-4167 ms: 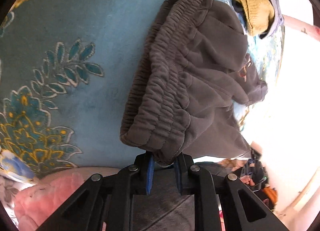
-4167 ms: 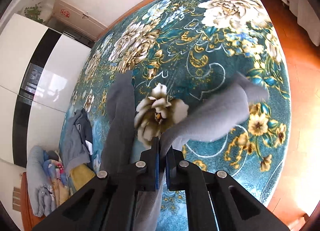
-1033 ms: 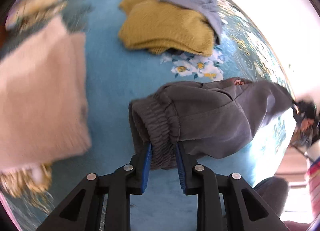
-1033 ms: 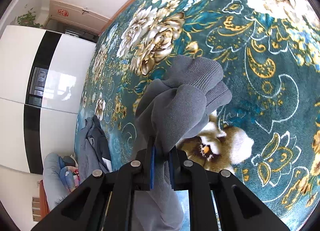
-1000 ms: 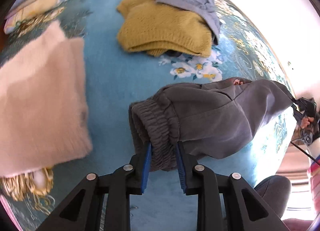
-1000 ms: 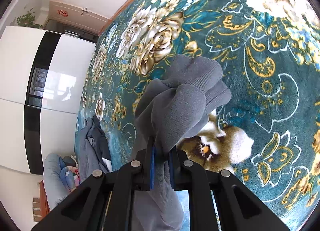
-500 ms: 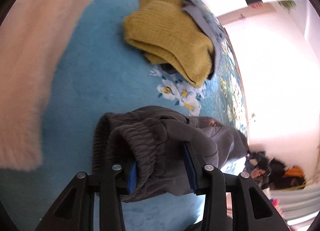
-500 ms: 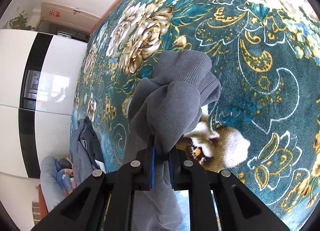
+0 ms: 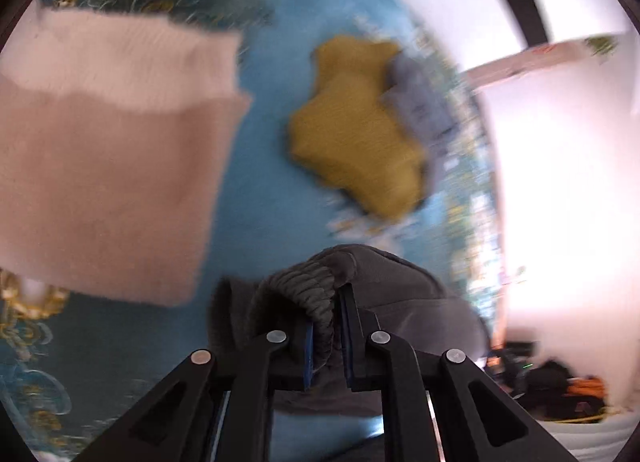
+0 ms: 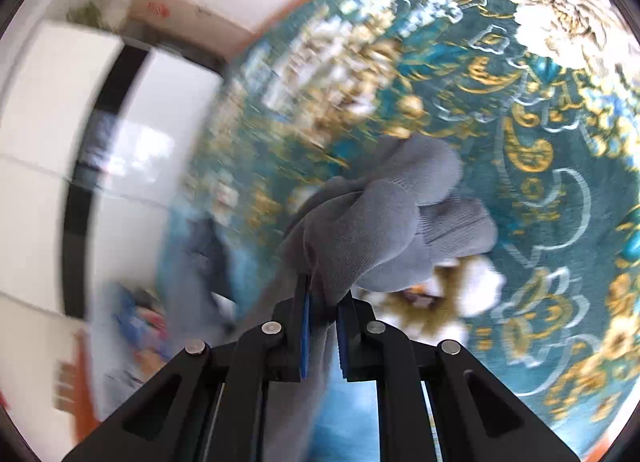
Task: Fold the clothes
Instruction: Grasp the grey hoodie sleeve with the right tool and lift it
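Note:
The grey sweatpants [image 9: 404, 294] are held at both ends over the teal floral bedspread [image 9: 264, 142]. My left gripper [image 9: 326, 326] is shut on the gathered elastic waistband [image 9: 308, 286], which bunches up between its blue pads. My right gripper [image 10: 322, 314] is shut on the bundled leg cuffs [image 10: 392, 222], which fold over above its fingers. The pant legs [image 10: 288, 402] hang down below the right gripper.
A folded pink sweater [image 9: 108, 166] lies to the left of the left gripper. A mustard knit [image 9: 356, 134] with a blue-grey garment [image 9: 424, 102] on it lies beyond. More clothes [image 10: 192, 262] lie at the bed's far end. A white and black wardrobe [image 10: 80, 142] stands behind.
Both views are now blurred by motion. The left gripper has closed tighter on the waistband and swung toward the pink sweater. The right gripper has turned left while keeping the cuffs.

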A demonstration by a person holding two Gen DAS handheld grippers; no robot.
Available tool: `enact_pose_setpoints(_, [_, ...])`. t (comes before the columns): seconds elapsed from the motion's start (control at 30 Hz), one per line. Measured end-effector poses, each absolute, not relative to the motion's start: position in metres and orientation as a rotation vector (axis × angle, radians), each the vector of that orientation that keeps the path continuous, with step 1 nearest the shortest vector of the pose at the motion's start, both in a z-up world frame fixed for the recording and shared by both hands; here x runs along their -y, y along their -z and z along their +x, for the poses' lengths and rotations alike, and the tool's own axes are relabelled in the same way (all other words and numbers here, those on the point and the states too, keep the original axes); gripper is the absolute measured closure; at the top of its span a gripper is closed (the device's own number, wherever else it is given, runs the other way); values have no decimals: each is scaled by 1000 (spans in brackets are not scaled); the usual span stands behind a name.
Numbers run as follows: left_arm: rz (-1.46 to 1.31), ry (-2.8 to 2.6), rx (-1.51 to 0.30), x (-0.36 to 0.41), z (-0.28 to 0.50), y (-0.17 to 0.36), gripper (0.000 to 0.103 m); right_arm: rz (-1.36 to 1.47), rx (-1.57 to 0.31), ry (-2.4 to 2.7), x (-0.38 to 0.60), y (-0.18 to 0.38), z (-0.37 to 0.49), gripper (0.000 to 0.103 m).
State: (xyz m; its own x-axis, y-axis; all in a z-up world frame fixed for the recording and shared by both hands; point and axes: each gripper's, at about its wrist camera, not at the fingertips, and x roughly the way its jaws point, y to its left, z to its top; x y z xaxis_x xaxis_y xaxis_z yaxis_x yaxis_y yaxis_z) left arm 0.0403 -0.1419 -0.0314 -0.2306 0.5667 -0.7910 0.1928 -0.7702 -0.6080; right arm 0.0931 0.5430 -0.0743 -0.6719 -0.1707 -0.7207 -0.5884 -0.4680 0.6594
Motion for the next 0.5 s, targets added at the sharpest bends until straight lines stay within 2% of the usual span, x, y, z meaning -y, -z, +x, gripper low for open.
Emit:
enact_pose_setpoints(0.17, [-2002,-2100,730,113,43,96,91,-1178,-1431,-2120,-548,109,99,92])
enact_pose_setpoints(0.37, [-2057,-2173,590,109,49,116,87,-1224,-1439,-2027,-554,144,109,91])
enact_pose_setpoints(0.5, [-2065,-2173,531,106,50,114,84,-1201,-1493,-2041,-557,144,111,88])
